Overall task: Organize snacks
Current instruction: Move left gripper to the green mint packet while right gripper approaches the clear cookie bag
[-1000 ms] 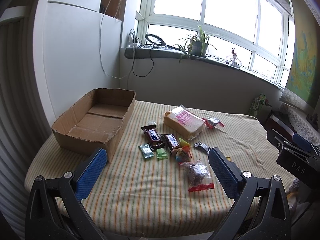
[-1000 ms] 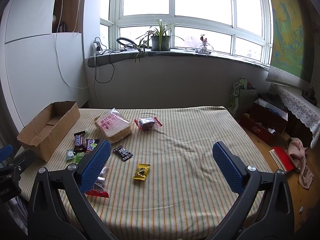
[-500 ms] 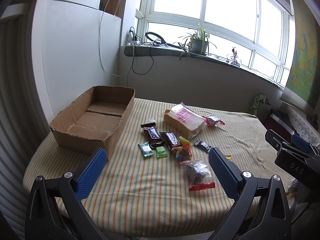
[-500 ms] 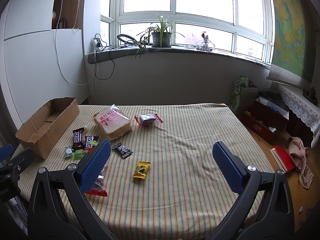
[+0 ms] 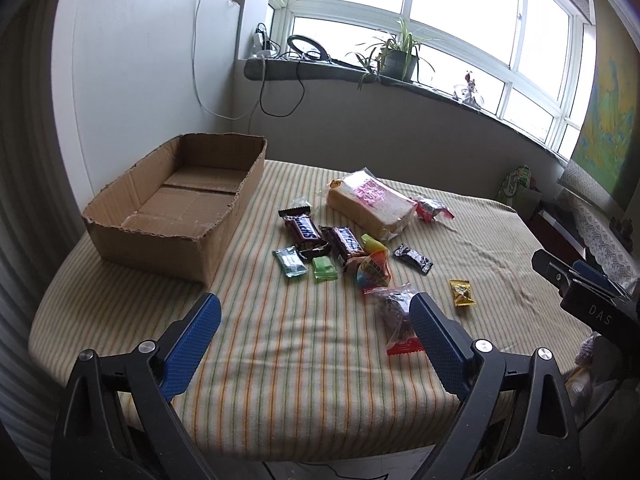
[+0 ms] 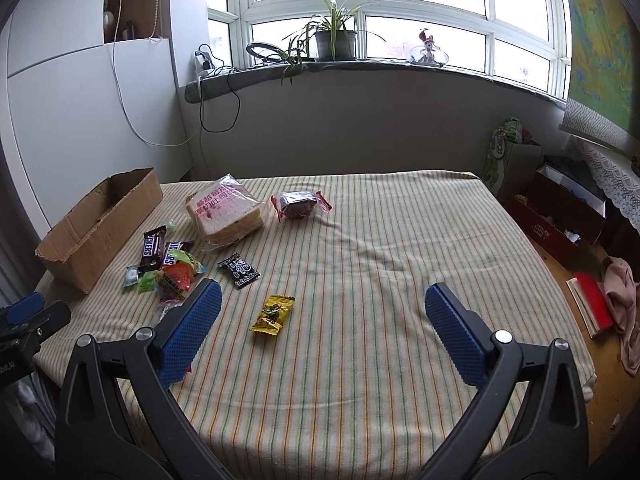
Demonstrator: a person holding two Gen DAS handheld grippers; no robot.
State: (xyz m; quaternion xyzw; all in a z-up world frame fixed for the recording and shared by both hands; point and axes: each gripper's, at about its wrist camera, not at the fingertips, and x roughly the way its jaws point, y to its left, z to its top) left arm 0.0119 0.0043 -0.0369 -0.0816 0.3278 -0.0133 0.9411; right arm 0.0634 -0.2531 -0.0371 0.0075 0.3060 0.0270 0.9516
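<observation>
An open cardboard box (image 5: 176, 204) (image 6: 96, 224) stands at the table's left. Beside it lie several snacks: a bagged bread loaf (image 5: 370, 204) (image 6: 224, 214), two Snickers bars (image 5: 304, 230) (image 6: 154, 245), small green and teal candies (image 5: 324, 268), a black packet (image 5: 413, 258) (image 6: 239, 270), a yellow packet (image 5: 462, 293) (image 6: 273, 313) and a clear red-edged bag (image 5: 394, 314). My left gripper (image 5: 316, 320) hovers over the near table with jaws closing and nothing between them. My right gripper (image 6: 322, 314) is open above the cloth, the yellow packet lying below its span.
A striped cloth covers the table (image 6: 380, 248). A red-wrapped pastry (image 6: 298, 205) lies behind the loaf. Right of the table are boxes (image 6: 560, 220), a red book and cloth on the floor. A windowsill with a plant (image 6: 334, 40) runs along the back wall.
Both grippers have sunk a little and tipped down toward the table, so the snacks sit higher and larger in view. The left jaws have narrowed slightly.
</observation>
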